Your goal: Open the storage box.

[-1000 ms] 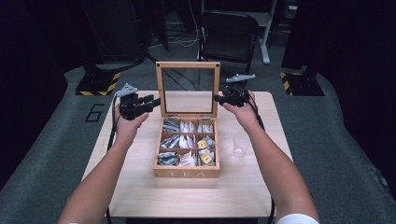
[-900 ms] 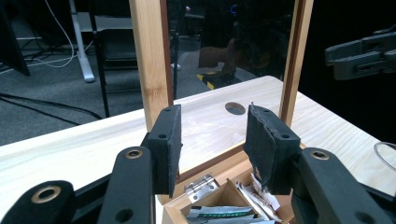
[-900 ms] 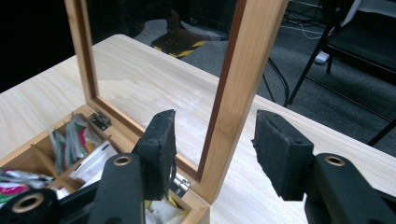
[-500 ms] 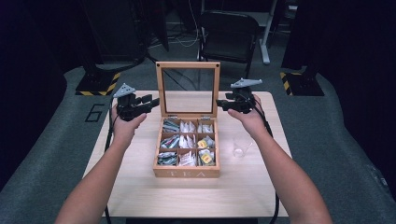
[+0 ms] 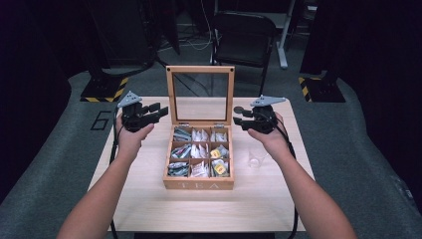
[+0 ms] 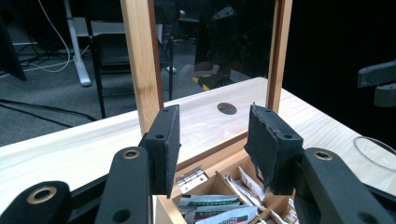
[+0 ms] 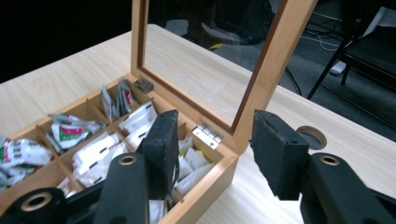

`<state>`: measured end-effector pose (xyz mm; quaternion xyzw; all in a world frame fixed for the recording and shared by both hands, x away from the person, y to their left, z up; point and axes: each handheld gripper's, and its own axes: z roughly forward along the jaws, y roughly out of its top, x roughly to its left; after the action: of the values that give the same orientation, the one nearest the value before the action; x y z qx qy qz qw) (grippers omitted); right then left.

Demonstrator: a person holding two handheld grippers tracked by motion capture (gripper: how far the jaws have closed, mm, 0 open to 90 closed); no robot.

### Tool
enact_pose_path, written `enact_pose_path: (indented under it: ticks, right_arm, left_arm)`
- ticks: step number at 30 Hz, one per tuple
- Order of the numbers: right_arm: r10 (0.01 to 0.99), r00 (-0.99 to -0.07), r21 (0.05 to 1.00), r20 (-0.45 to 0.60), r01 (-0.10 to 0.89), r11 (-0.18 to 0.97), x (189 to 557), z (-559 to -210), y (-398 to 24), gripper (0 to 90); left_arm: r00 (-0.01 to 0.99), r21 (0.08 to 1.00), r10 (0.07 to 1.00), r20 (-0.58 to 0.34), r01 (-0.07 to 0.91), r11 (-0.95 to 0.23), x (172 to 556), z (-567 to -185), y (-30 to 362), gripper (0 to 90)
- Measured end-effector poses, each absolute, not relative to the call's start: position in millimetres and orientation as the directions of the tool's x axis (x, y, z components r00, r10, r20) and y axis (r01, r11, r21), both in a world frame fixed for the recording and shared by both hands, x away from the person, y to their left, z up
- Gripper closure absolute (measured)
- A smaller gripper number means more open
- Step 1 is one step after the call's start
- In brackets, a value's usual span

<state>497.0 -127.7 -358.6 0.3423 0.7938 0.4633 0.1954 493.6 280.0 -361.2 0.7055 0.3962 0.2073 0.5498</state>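
Observation:
A wooden tea box (image 5: 199, 185) stands mid-table with its glass-paned lid (image 5: 200, 69) upright. Its compartments hold several tea bags (image 5: 199, 152). My left gripper (image 5: 161, 110) hovers open just left of the lid, with nothing between its pads. In the left gripper view its jaws (image 6: 212, 140) face the lid's frame (image 6: 140, 56) above the box's back corner. My right gripper (image 5: 239, 117) hangs open just right of the lid. Its jaws have just been closing, with nothing between them. In the right gripper view they (image 7: 215, 144) point at the lid's side post (image 7: 275, 60) and the tea bags (image 7: 93, 149).
A clear glass (image 5: 256, 160) stands on the table to the right of the box, under my right wrist. The tabletop has a round cable hole (image 7: 310, 136) behind the box. A black chair (image 5: 244, 40) stands beyond the table's far edge.
My right gripper has drawn back from the lid's upper right corner toward me and sits lower in the picture. The left gripper has stayed about where it was.

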Motion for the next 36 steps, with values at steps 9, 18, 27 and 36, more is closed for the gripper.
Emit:
enact_pose_path:
  ticks: [9,18,27,36]
  right_arm:
    - [0.696,-0.718,0.863,0.003,0.354,0.361,479,-372,-126,56.5]
    - [0.683,-0.731,0.858,0.009,0.357,0.37,467,-381,-120,56.4]
    - [0.657,-0.753,0.847,0.029,0.367,0.384,462,-392,-115,55.4]
    - [0.638,-0.769,0.839,0.045,0.376,0.394,455,-407,-112,57.3]
  left_arm:
    - [0.591,0.936,0.793,-0.147,0.343,-0.083,488,-365,283,54.4]
    - [0.586,0.935,0.796,-0.15,0.345,-0.078,484,-369,285,54.3]
    - [0.589,0.932,0.795,-0.146,0.351,-0.089,482,-373,285,54.3]
    - [0.6,0.935,0.789,-0.131,0.34,-0.103,479,-371,281,54.3]
